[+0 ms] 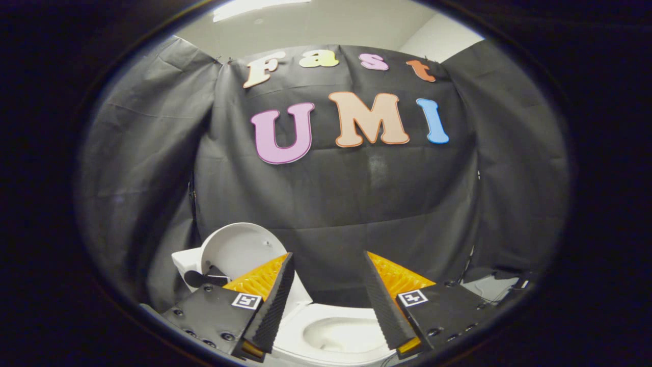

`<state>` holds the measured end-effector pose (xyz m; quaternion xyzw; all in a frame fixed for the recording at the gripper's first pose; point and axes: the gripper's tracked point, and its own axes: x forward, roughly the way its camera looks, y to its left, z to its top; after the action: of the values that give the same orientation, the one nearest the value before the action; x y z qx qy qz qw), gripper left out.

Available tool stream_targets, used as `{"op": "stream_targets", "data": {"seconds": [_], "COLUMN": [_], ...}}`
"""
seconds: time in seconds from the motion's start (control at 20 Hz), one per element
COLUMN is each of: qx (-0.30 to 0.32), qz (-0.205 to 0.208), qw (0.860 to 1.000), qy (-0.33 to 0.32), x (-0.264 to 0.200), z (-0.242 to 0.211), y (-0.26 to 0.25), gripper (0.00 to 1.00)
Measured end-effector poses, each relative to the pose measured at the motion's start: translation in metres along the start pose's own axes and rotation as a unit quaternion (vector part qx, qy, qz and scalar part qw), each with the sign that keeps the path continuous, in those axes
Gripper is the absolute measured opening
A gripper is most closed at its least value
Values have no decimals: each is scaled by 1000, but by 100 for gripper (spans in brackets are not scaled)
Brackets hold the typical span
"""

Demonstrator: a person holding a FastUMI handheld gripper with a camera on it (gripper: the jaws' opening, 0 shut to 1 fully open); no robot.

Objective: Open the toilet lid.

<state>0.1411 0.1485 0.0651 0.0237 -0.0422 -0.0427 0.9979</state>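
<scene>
Black cloth wall behind — toilet lid (239, 250) upright beyond gripper (328, 298), fingers spread apart.

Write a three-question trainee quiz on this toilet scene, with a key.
1. True or false: the toilet lid stands raised.
2. What lies between and beyond the gripper fingers? A) toilet bowl B) a sink C) a bucket
3. Fill in: the gripper's fingers are ____, holding nothing.

Key: 1 true; 2 A, the toilet bowl; 3 open.
</scene>
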Motion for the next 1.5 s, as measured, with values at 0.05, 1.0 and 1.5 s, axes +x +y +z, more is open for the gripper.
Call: {"op": "stream_targets", "data": {"seconds": [0.05,1.0,1.5], "qx": [1,-81,-57], "qz": [9,37,61], "qw": [1000,994,994], "qy": [-1,62,74], "x": [-2,-46,-59], "z": [1,-66,-70], "y": [-5,-131,-145], "gripper": [82,83,83]}}
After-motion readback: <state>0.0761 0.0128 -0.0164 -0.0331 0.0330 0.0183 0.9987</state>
